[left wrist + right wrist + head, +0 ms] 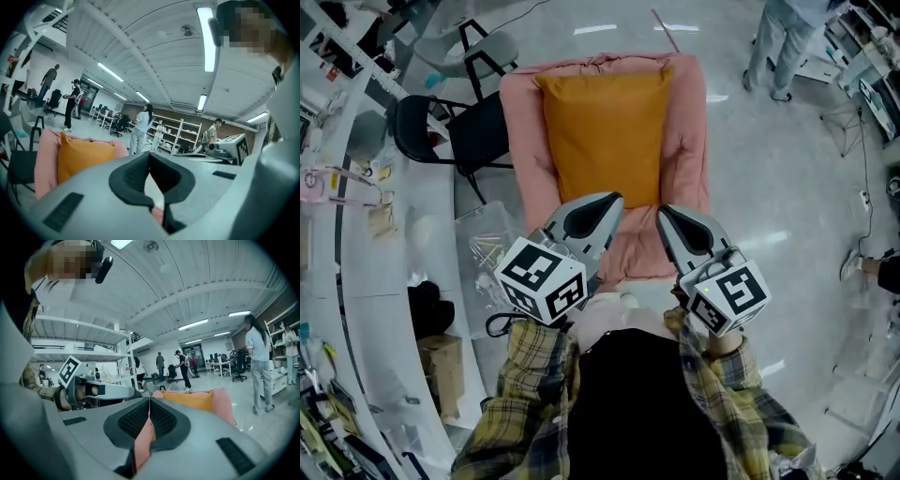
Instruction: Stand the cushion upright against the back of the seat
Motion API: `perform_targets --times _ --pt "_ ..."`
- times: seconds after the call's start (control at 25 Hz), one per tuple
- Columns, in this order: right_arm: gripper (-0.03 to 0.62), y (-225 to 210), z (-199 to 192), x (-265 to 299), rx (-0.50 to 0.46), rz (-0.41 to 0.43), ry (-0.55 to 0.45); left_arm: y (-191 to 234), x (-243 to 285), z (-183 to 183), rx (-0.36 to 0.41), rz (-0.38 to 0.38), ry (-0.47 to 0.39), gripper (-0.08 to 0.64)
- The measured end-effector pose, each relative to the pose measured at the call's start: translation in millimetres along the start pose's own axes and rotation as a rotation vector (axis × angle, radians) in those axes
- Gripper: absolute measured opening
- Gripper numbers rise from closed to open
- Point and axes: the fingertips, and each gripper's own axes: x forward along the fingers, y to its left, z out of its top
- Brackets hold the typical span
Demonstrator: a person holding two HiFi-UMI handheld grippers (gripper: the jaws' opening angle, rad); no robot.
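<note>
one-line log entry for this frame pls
cushion: upright against seat back | left hand-held gripper: shut, empty, clear of cushion | right hand-held gripper: shut, empty, clear of cushion

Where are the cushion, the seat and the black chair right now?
cushion (605,136): head view, middle of its orange face.
seat (686,131): head view, bare pink padding beside the cushion.
black chair (480,134): head view, its large dark panel.

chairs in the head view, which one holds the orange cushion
The pink armchair in the middle: the orange cushion stands against its back. The black chair beside it holds no cushion.
</note>
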Motion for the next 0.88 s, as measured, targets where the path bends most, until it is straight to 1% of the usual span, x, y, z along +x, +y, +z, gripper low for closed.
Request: perform_targets --times 0.16,0.36,0.48,0.6,0.88 --pt "0.02 16 -4 -35 -0.007 0.021 -0.001 -44 -19 -23 -0.01 0.025 -0.007 0.006" --pt "0.02 40 -11 -59 -0.025 0.069 0.007 -79 -39 -44 0.0 0.064 0.006 0.006" --pt "0.02 51 -14 -63 -0.026 0.088 0.006 -90 -47 -51 0.012 0.067 0.022 0.006" --pt "0.02 58 -12 -63 -0.024 0.096 -0.003 -94 -53 -52 0.013 0.064 0.021 0.005" --pt "0.02 65 -9 -66 -0.018 0.082 -0.001 -97 -60 -49 0.008 0.049 0.025 0.006"
